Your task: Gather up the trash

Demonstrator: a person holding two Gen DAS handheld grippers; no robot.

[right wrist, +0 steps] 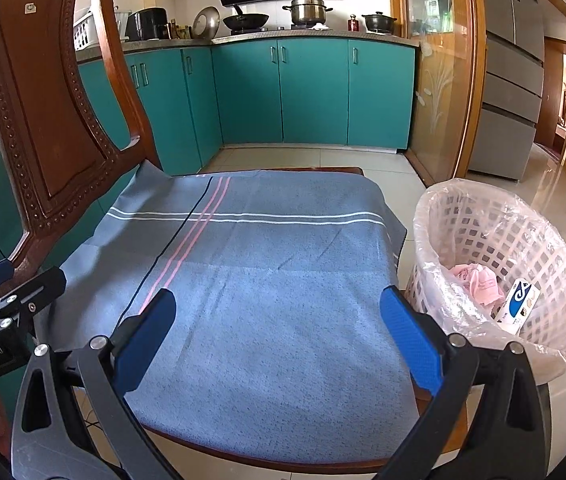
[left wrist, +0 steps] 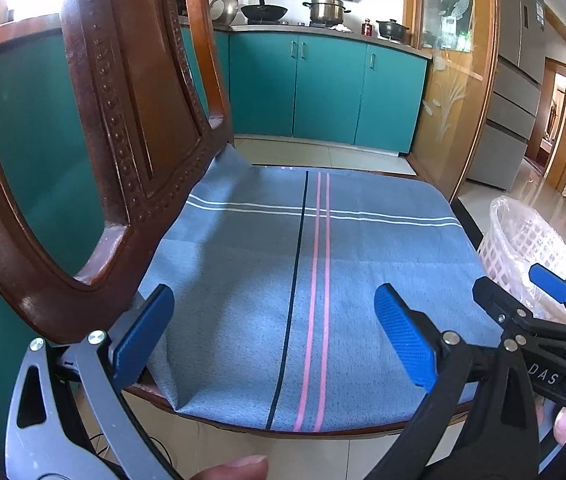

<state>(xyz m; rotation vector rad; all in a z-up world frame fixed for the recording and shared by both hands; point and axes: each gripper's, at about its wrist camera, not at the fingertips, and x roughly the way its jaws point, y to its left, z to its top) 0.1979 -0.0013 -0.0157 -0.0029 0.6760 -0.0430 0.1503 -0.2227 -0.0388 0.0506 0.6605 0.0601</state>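
left gripper (left wrist: 275, 336): fingers apart, empty
right gripper (right wrist: 279, 336): fingers apart, empty
cloth (right wrist: 267, 280): bare, covers chair (right wrist: 43, 100) seat
bin (right wrist: 555, 280): 3 o'clock of seat; pink wad (right wrist: 477, 280), box (right wrist: 519, 304) inside, partly hidden by rim
kitchen: 12 o'clock, far

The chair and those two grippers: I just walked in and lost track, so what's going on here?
A person holds the left gripper and right gripper, jaws wide open and empty, over the chair's blue striped cloth, which has no trash on it. Beside the chair, the lined white basket already holds a crumpled pink item and a small blue-and-white box.
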